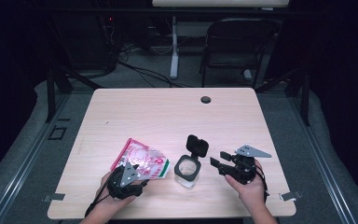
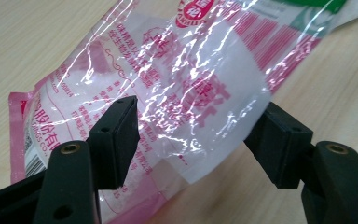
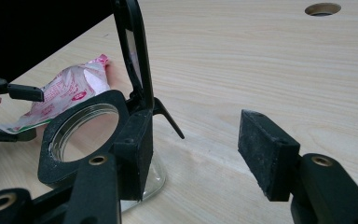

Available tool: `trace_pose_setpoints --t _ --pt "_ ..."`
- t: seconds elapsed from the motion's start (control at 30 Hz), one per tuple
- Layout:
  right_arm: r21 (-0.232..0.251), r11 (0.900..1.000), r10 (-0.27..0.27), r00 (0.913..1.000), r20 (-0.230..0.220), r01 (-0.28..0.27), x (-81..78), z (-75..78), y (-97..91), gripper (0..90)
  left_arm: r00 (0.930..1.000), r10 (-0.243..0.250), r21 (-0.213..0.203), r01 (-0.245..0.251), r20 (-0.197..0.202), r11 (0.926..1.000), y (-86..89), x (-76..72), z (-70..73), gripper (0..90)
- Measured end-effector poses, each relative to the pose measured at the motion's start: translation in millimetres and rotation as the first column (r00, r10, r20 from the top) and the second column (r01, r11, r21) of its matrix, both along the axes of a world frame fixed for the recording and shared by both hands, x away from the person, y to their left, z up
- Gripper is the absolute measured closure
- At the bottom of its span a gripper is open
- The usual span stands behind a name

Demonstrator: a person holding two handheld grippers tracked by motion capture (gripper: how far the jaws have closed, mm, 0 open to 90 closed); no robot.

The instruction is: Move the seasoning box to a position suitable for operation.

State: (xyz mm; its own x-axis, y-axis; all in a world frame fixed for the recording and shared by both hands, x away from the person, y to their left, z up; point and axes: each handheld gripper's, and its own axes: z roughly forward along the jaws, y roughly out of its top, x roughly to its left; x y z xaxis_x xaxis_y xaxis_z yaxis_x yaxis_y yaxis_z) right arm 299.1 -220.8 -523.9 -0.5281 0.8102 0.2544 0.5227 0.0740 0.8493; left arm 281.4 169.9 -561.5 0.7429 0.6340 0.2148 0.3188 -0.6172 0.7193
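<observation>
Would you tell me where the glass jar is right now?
In the high view, the glass jar stands front-centre on the table, between the pink bag and the right gripper.

I am looking down on a light wooden table [image 1: 168, 112] with a round cable hole [image 1: 206, 99] near its far edge. Beyond it a black chair [image 1: 235, 44] is standing on grey carpet [image 1: 140, 77] — a white desk leg [image 1: 174, 46] is rising beside it. Dark cables [image 1: 144, 70] are trailing across the floor.

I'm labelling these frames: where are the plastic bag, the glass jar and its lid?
plastic bag [image 2: 186, 79], left gripper view, printed front.
glass jar [image 1: 187, 169], high view, black collar.
lid [image 1: 197, 145], high view, raised flap.
</observation>
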Motion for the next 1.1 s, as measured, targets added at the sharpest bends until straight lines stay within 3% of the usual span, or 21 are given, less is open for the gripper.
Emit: trace_pose_setpoints --t 0.17,0.33,0.4,0.53,0.6,0.93,1.1 --pt "0.004 1.0 -0.008 1.0 0.0 0.008 -1.5 -0.6 -1.1 45.0 1.0 0.005 -0.006 -0.005 0.002 1.0 1.3 5.3 -2.7 34.2" --pt "0.005 0.9999 -0.013 0.9999 -0.003 0.013 -2.1 -1.2 -2.0 44.8 0.9998 0.005 0.022 -0.006 0.019 0.9997 -3.2 7.3 -6.3 35.2" --pt "0.004 0.9999 -0.011 0.9999 -0.005 0.011 -2.1 -1.3 -2.2 44.8 0.9998 -0.002 0.024 0.002 0.019 0.9997 -3.2 8.5 -6.5 37.2" --pt "0.001 0.9999 -0.012 0.9999 -0.005 0.012 -3.0 -1.8 -1.9 44.7 0.9998 0.012 -0.038 -0.012 -0.015 0.9992 -1.0 11.0 -7.0 46.2" --pt "0.001 0.9999 -0.016 0.9999 -0.006 0.016 -3.3 -2.0 -2.2 44.7 0.9995 0.018 -0.046 -0.019 -0.026 0.9987 -0.7 12.2 -7.1 47.0" --pt "0.002 0.9997 -0.026 0.9997 -0.006 0.026 -7.8 -2.9 -4.2 44.6 0.9994 0.01 -0.03 -0.011 -0.032 0.9995 -5.0 17.8 -7.1 59.5" --pt "0.005 0.9992 -0.04 0.9992 -0.004 0.04 -11.6 -3.0 -8.7 44.6 0.9989 0.008 -0.046 -0.011 -0.045 0.9989 -6.0 22.2 -6.8 67.9"
